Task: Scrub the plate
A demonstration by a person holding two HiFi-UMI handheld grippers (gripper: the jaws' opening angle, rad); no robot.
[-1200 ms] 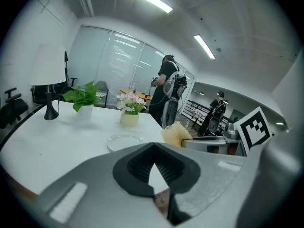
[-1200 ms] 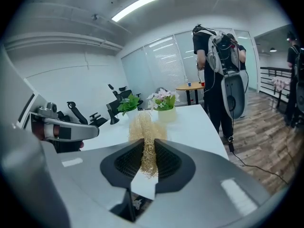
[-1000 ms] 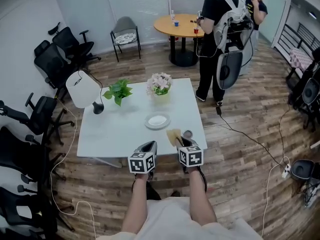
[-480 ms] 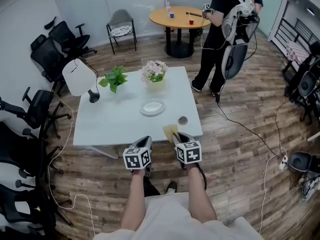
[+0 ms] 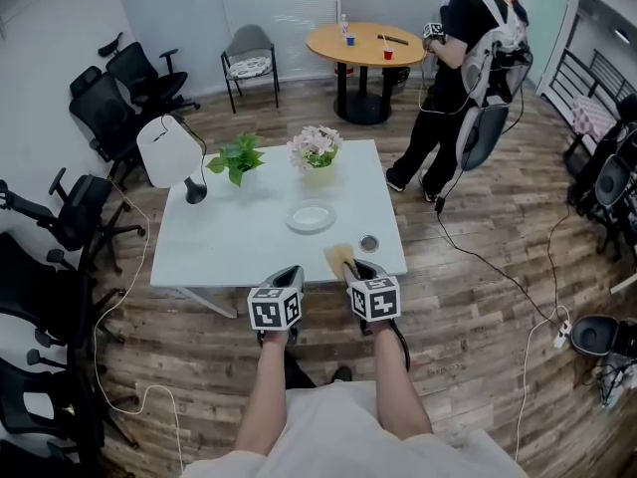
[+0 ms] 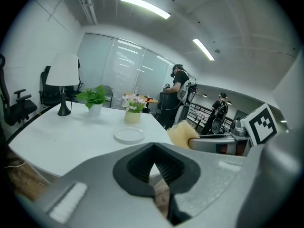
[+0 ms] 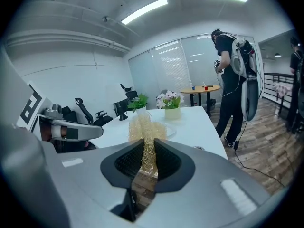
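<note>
A white plate [image 5: 311,216] lies in the middle of the white table [image 5: 229,252]; it also shows in the left gripper view [image 6: 129,135]. My right gripper [image 5: 353,265] hovers at the table's near edge, shut on a yellow fibrous scrubber [image 5: 338,258]. The scrubber [image 7: 144,127] sticks up between the right gripper's [image 7: 145,148] pads. Just left of it, my left gripper [image 5: 291,271] is shut with nothing in it [image 6: 153,148]. Both grippers are well short of the plate.
A small round metal item [image 5: 369,243] lies right of the scrubber. A white lamp [image 5: 169,152], a potted plant [image 5: 237,157] and a pot of flowers [image 5: 317,150] stand along the far side. Office chairs [image 5: 95,118] stand left. A person with a backpack rig [image 5: 468,58] stands by a round table [image 5: 368,43].
Both grippers have drawn back slightly toward the table's near edge, the scrubber still held. The person at the back has walked to the right.
</note>
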